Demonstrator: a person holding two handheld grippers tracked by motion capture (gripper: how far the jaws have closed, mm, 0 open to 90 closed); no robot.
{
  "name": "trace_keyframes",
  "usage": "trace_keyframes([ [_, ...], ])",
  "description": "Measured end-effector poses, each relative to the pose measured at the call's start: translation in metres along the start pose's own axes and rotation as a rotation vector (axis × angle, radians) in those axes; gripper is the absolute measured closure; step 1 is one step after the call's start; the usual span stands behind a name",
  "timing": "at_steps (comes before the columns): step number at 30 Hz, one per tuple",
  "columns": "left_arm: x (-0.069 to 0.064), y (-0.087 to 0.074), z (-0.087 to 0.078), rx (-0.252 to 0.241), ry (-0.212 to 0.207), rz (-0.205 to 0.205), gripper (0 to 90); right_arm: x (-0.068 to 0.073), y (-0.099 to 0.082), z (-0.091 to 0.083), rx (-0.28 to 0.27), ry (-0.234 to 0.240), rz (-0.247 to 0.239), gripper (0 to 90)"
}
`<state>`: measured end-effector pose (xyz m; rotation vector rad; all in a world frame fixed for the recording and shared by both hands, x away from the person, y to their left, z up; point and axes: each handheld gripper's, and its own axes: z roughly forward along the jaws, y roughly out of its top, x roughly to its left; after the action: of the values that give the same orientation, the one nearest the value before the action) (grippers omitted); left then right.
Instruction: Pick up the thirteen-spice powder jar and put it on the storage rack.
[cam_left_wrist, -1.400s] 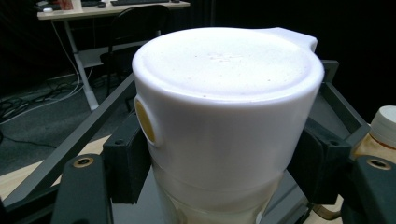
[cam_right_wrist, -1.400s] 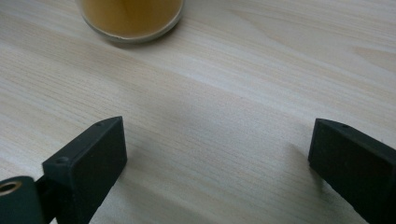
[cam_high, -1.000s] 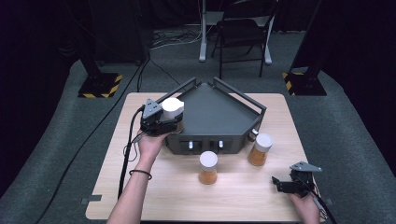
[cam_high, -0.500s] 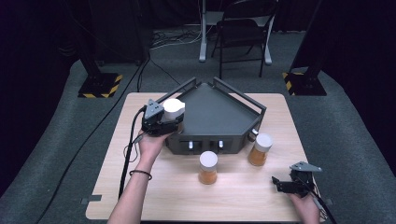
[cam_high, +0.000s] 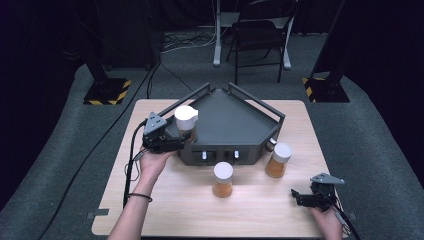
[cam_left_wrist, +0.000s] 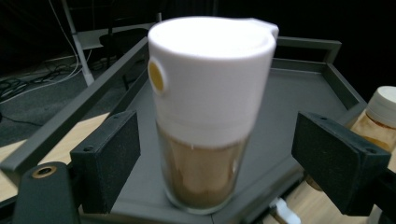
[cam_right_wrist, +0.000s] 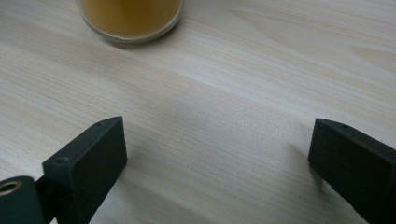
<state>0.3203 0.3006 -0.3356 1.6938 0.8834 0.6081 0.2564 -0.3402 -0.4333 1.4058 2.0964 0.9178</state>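
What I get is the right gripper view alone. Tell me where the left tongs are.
Observer: The left tongs are at the white-lidded jar, which stands on the grey tray, at its left corner.
Operator: Report the grip.
Observer: None. The jaws have just been opening, and the pads are clear of the glass.
Operator: Count the jars off the tray.
Observer: Two orange-filled jars stand on the table: one before the tray's front, one by its right corner.
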Motion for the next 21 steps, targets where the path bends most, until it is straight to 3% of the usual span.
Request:
trace_keyframes([
  [5, 0.001, -0.018, -0.014, -0.015, 0.008, -0.005, 15.4, 0.0, 0.0, 0.0, 0.0, 0.0, 0.0, 3.4],
  [12, 0.001, -0.039, -0.032, 0.01, 0.049, 0.017, 15.4, 0.0, 0.0, 0.0, 0.0, 0.0, 0.0, 3.3],
  [17, 0.004, -0.063, -0.043, 0.002, 0.056, -0.022, 15.4, 0.0, 0.0, 0.0, 0.0, 0.0, 0.0, 3.4],
  [21, 0.004, -0.078, -0.051, 0.009, 0.057, -0.029, 15.4, 0.0, 0.0, 0.0, 0.0, 0.0, 0.0, 3.4],
])
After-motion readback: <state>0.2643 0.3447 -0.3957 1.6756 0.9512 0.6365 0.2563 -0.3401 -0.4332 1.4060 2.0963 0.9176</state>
